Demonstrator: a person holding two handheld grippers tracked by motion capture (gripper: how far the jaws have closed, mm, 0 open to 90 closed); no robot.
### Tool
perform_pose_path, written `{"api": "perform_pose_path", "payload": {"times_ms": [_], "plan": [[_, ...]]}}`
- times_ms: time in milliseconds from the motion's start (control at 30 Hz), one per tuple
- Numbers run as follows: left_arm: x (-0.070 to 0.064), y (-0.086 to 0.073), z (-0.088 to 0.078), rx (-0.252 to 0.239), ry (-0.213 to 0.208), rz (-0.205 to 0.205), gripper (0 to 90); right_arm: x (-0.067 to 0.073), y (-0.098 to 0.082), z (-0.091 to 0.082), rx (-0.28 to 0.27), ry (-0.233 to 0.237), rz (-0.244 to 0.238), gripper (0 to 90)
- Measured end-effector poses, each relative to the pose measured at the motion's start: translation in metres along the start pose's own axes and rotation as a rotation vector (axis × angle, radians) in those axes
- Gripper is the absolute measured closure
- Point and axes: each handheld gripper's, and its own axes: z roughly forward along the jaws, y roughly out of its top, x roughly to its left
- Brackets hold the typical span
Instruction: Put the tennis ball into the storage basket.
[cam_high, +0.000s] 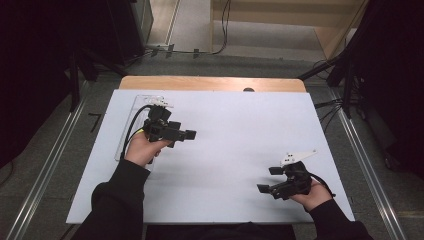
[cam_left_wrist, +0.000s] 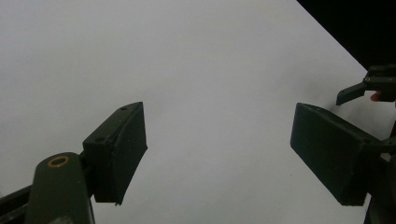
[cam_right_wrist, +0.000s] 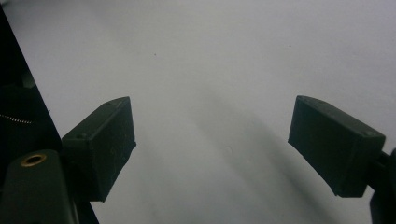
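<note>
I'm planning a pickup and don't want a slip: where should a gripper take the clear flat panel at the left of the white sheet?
Probably by an edge. The clear flat panel lies flat and looks thin, so only its rim gives the jaws something to close on. Its long left edge, near the border of the white sheet, seems the easiest, approached low from the left. The left gripper is open and empty.

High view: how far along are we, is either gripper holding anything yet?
Nothing looks done yet. The left gripper hangs open over the white table sheet, beside a clear flat tray at the sheet's left edge, with nothing between its jaws. The right gripper is open too, low near the sheet's front right. Any pick-up is still ahead.
</note>
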Motion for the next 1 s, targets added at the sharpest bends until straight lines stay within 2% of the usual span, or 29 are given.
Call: {"api": "perform_pose_path", "payload": {"times_ms": [300, 500, 733, 1000], "plan": [[-0.003, -0.011, 0.002, 0.004, 0.004, 0.013, 19.5, 0.0, 0.0, 0.0, 0.001, -0.002, -0.001, 12.6], [0.0, -0.02, 0.0, 0.005, -0.017, 0.004, 19.5, 0.0, 0.0, 0.0, -0.002, -0.001, -0.002, 12.6], [-0.001, -0.031, 0.001, 0.026, -0.005, 0.026, 19.5, 0.0, 0.0, 0.0, -0.002, -0.001, -0.003, 12.6], [-0.004, -0.039, 0.001, 0.024, 0.009, 0.044, 19.4, 0.0, 0.0, 0.0, 0.0, -0.003, 0.001, 12.6]]}}
